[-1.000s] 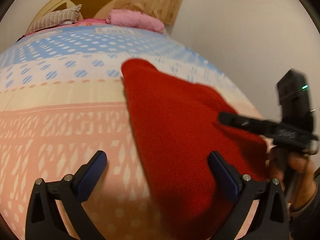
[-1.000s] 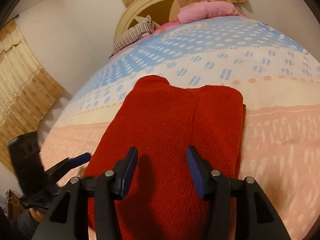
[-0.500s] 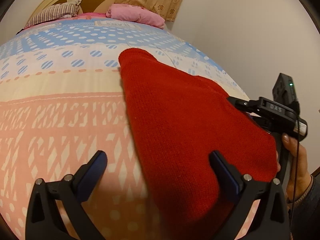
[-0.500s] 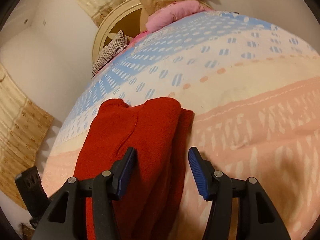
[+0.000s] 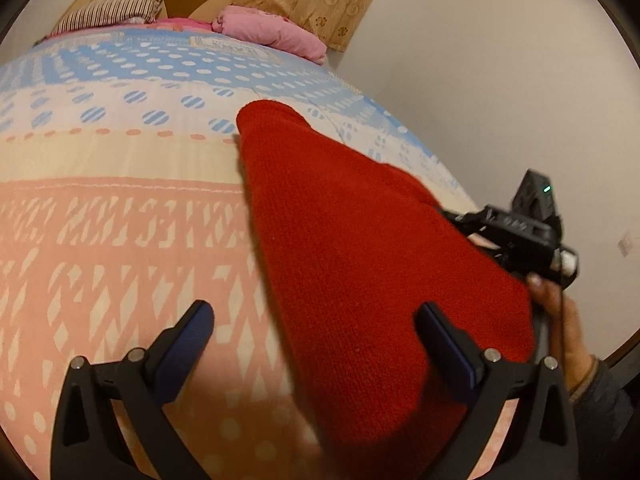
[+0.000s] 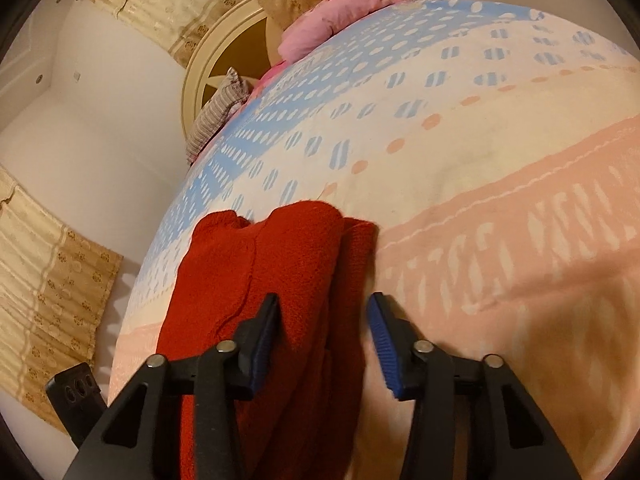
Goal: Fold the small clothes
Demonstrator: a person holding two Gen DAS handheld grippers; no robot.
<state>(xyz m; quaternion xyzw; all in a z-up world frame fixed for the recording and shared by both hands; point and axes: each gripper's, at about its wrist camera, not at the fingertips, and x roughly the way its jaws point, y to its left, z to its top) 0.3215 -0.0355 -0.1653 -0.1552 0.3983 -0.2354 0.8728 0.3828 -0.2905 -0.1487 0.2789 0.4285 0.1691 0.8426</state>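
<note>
A red knitted garment lies folded on the patterned bedspread. My left gripper is open above the garment's near left edge, one finger over the bedspread, the other over the cloth. In the right wrist view the garment shows as stacked layers with a fold edge at its right side. My right gripper is open over that edge, holding nothing. The right gripper also shows in the left wrist view, at the garment's right side.
A pink pillow and a striped pillow lie at the head of the bed by a cream headboard. White walls and beige curtains surround the bed. The bedspread stretches wide to the right.
My right gripper has swung from over the middle of the garment to its right edge and tilted. My left gripper has stayed near the near left edge, wide open.
</note>
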